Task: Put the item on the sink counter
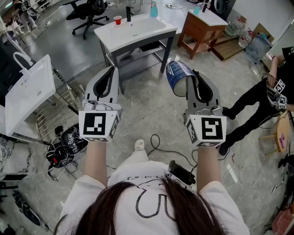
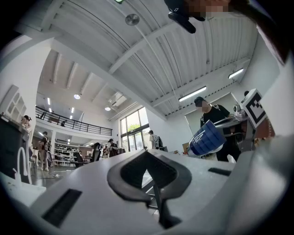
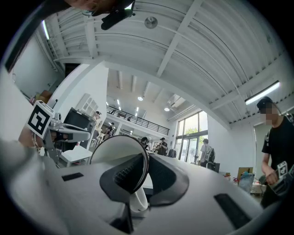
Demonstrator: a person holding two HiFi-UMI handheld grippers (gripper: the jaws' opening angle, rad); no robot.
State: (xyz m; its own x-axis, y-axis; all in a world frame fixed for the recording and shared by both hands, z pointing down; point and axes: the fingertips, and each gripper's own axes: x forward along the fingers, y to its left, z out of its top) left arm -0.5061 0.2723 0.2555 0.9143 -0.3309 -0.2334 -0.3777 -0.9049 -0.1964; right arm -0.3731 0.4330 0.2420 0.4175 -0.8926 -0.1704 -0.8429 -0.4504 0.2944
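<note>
A blue mug (image 1: 178,75) with a white logo and a white inside is held on its side above the floor, and my right gripper (image 1: 196,79) is shut on its rim. In the right gripper view the mug's white inside (image 3: 112,151) fills the left of the jaws, with one pad inside the rim and one outside; the right gripper (image 3: 143,173) shows low in the middle. My left gripper (image 1: 110,73) is shut with nothing in it, level with the right one. The left gripper view shows the mug (image 2: 206,137) off to the right. The white sink counter (image 1: 151,31) stands ahead, beyond both grippers.
On the sink counter are a red cup (image 1: 118,19), a black faucet (image 1: 129,13) and a blue bottle (image 1: 154,9). A wooden table (image 1: 198,28) stands at its right. A white bag (image 1: 27,89) on a wire rack is at the left, cables (image 1: 64,147) lie on the floor, and a person (image 1: 262,98) crouches at the right.
</note>
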